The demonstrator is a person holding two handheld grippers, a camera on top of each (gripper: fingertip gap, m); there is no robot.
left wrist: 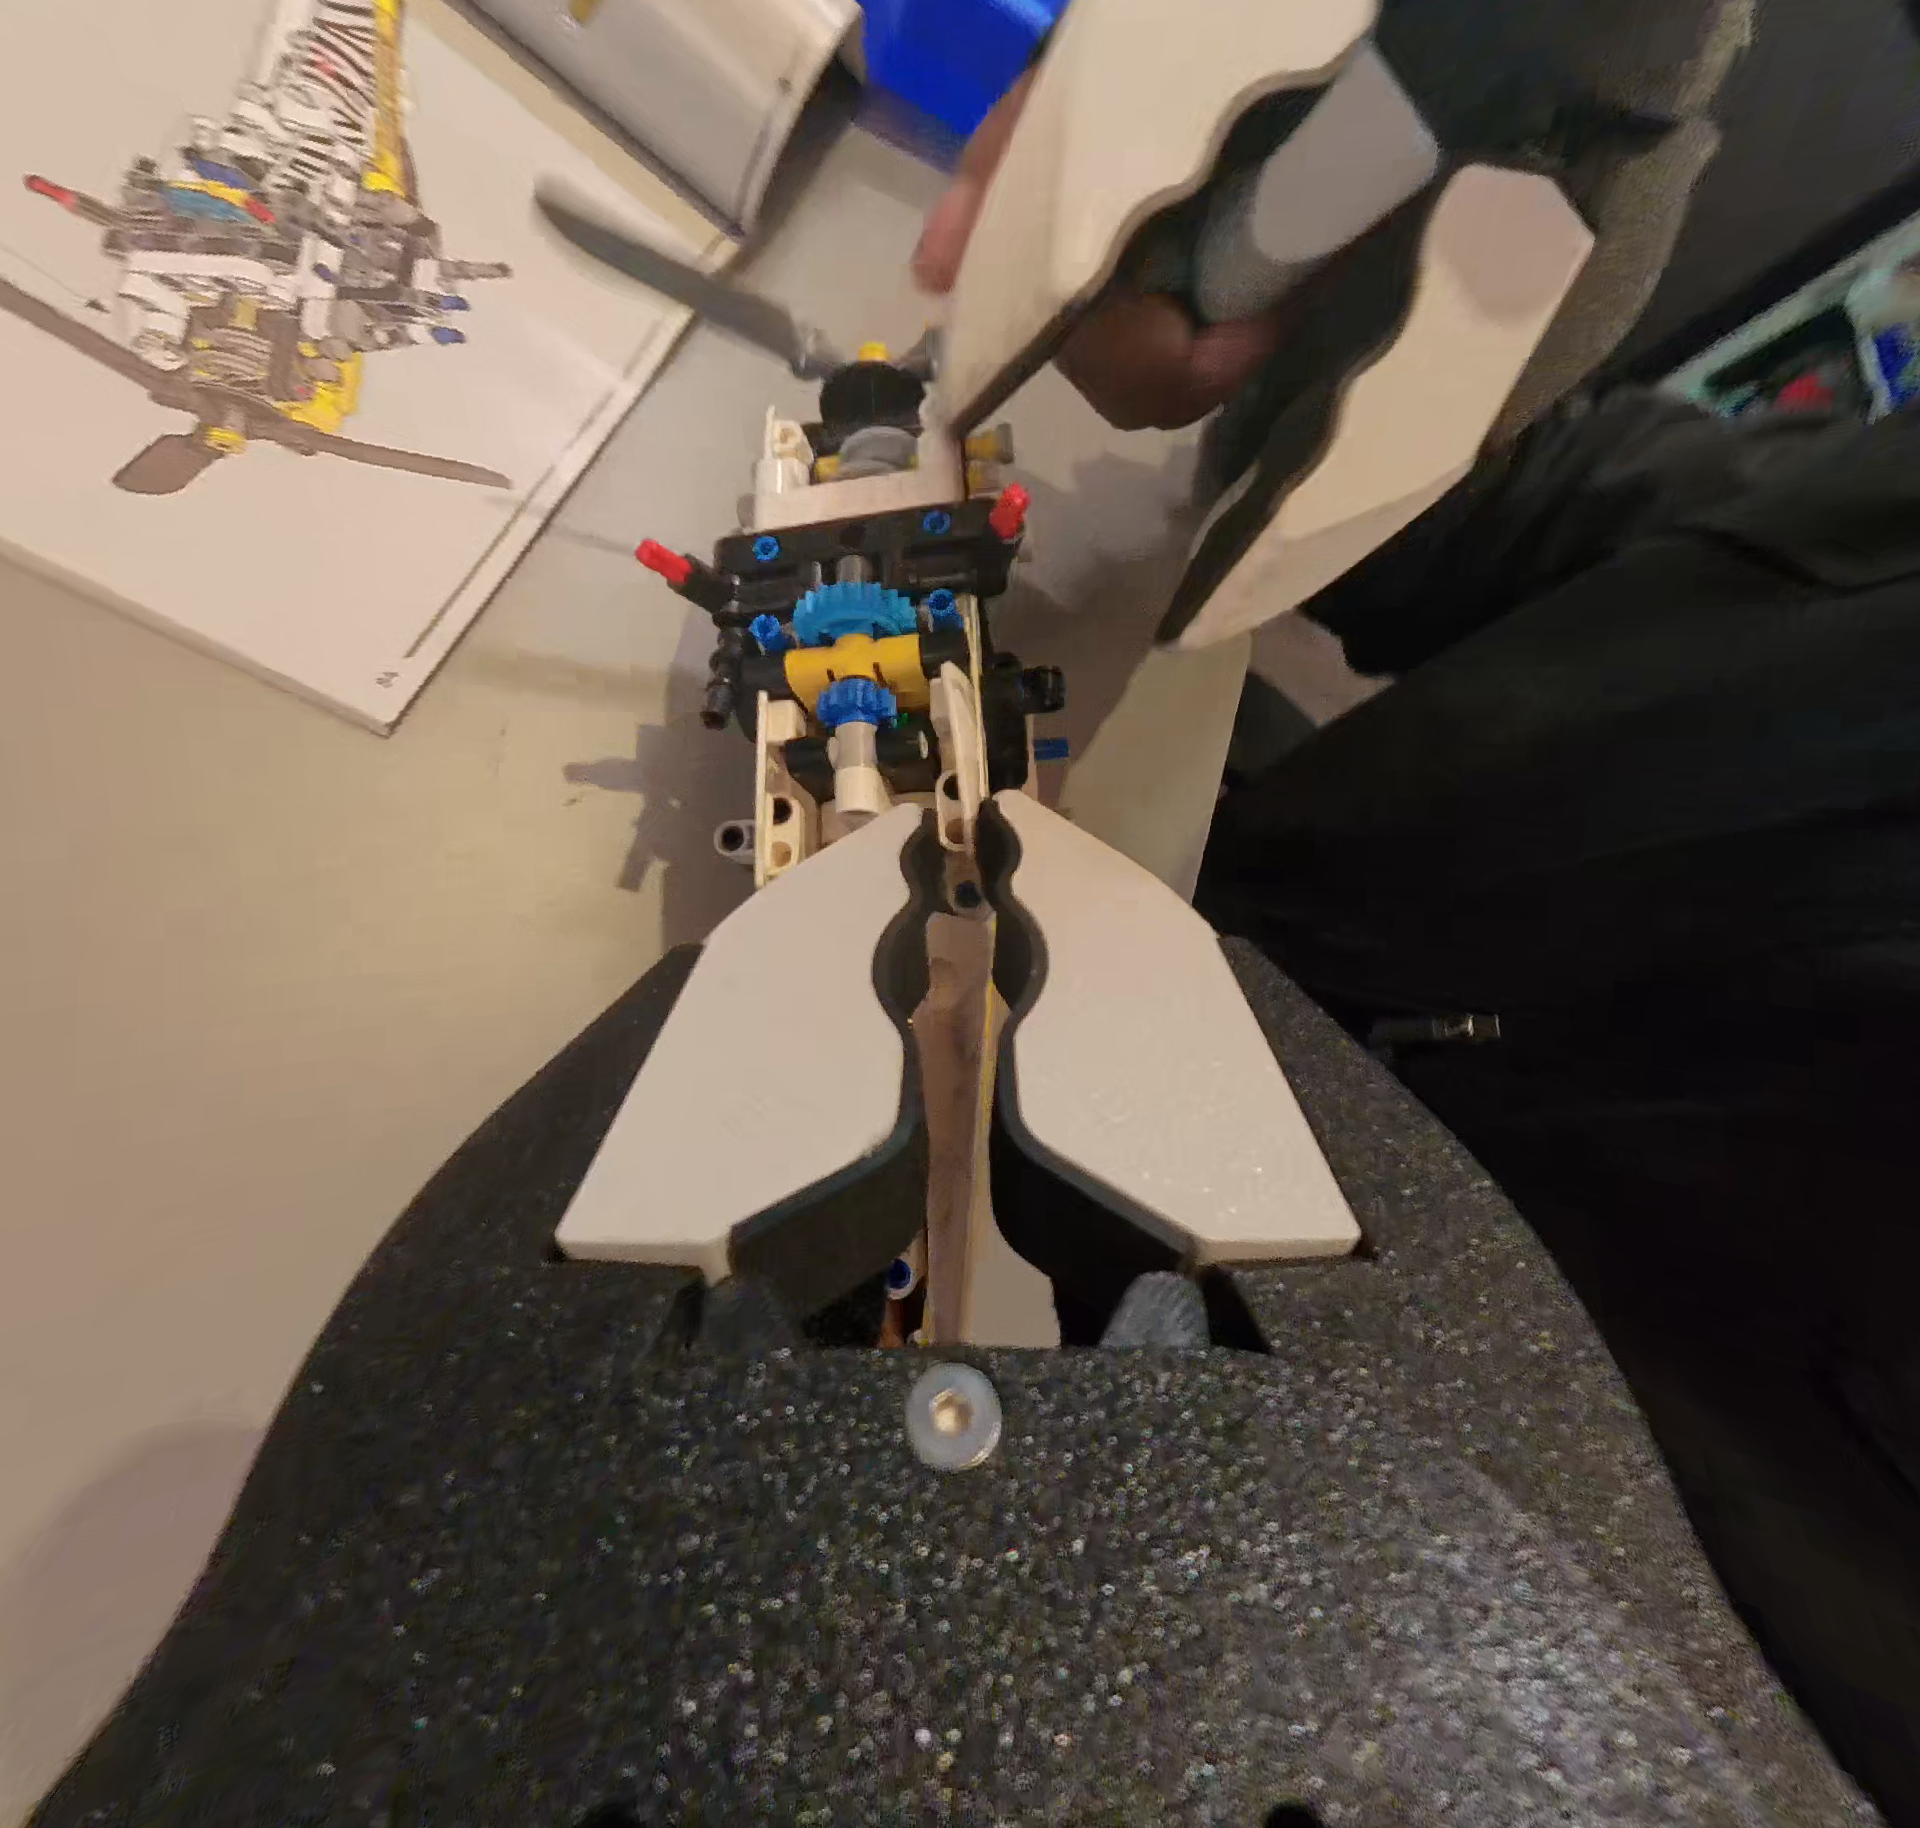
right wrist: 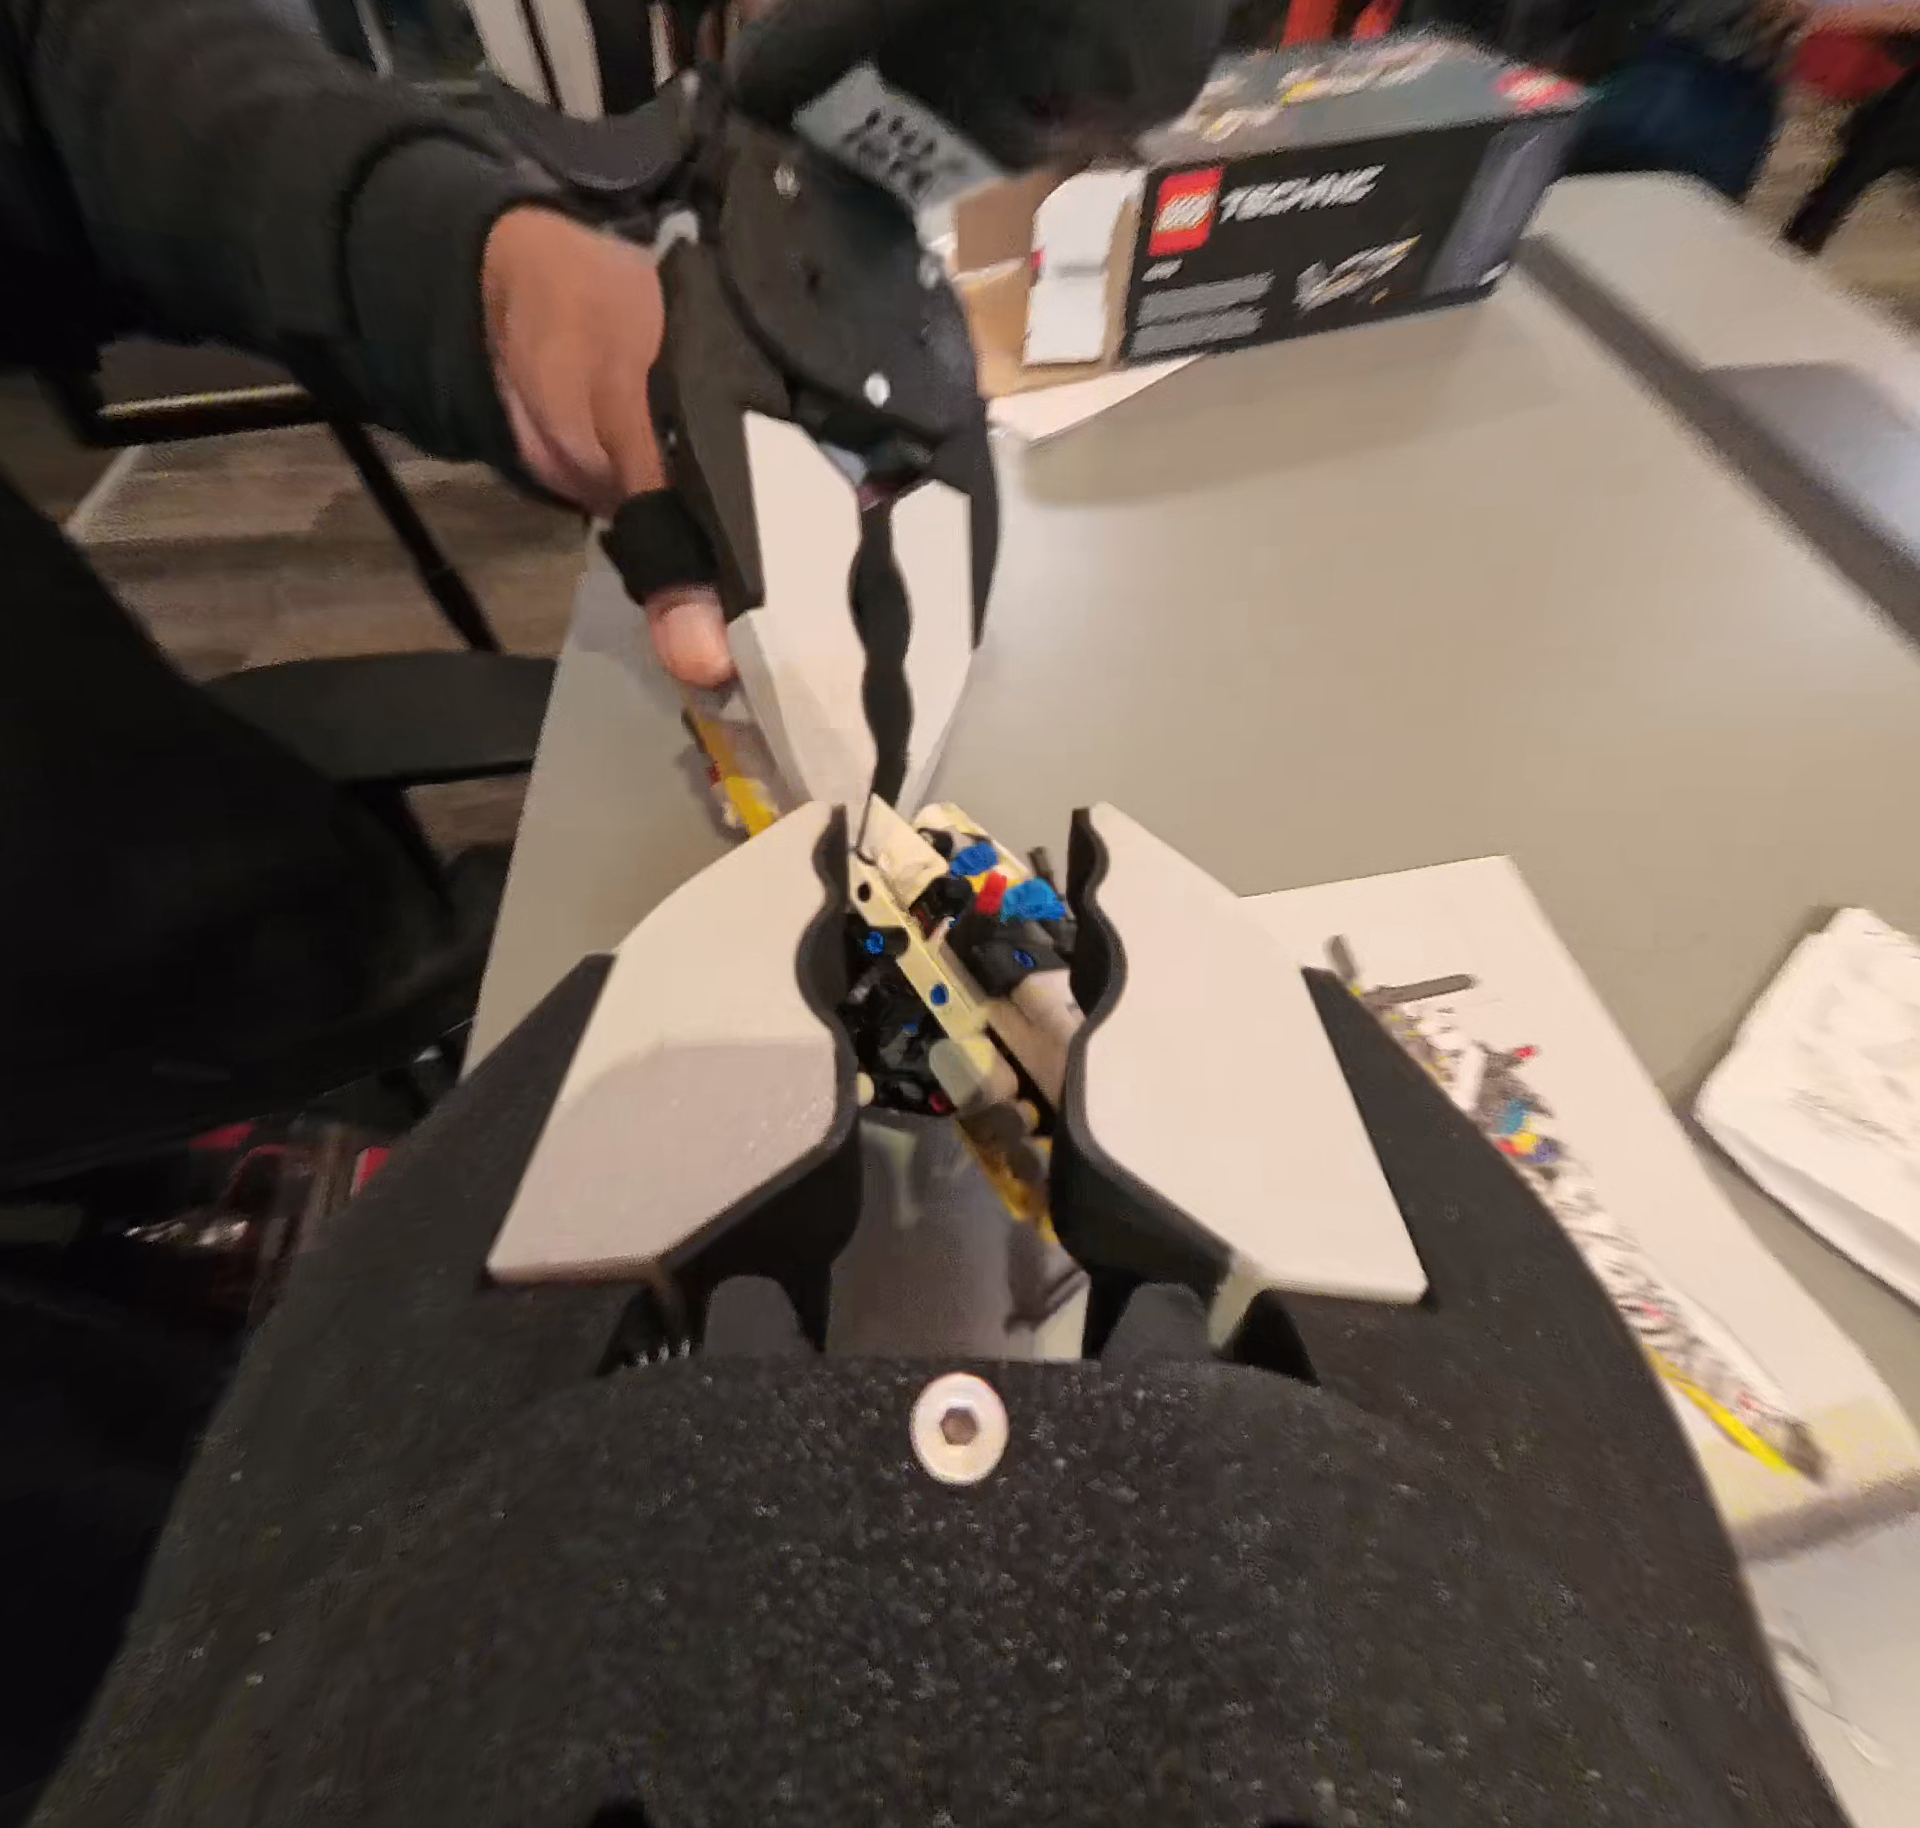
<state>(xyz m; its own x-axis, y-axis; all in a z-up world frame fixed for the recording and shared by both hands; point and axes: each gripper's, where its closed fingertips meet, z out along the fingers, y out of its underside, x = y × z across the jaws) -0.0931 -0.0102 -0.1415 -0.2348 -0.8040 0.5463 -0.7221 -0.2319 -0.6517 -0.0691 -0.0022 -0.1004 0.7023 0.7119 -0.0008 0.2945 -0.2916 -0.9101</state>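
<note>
A toy plane model (left wrist: 873, 635) made of white, black, yellow and blue building bricks lies on the grey surface (left wrist: 260, 947), near its edge. The left gripper (left wrist: 956, 843) has its fingers (left wrist: 821, 957) clenched on a thin white panel at the back end of the model, with the panel pinched tight between the dark pads. The front of the model points away from that gripper and has a black nose with a grey propeller (left wrist: 665, 277). Blue gears, a yellow block and red pins sit in the middle of the model. The right gripper (right wrist: 956, 828) comes at the model from the other end. Its fingers (right wrist: 717, 1009) are spread wide, one on each side of the model's body, and there is a gap between the right-hand pad and the bricks. A hand (right wrist: 582, 365) in a dark sleeve holds the left gripper. An open instruction booklet (left wrist: 312, 303) with a drawing of the plane lies on the surface beside the model. Farther back on the surface sits a dark cardboard box (right wrist: 1340, 209). A crumpled white bag (right wrist: 1829, 1082) lies beyond the booklet. A blue bin (left wrist: 956, 2) stands past the surface.
</note>
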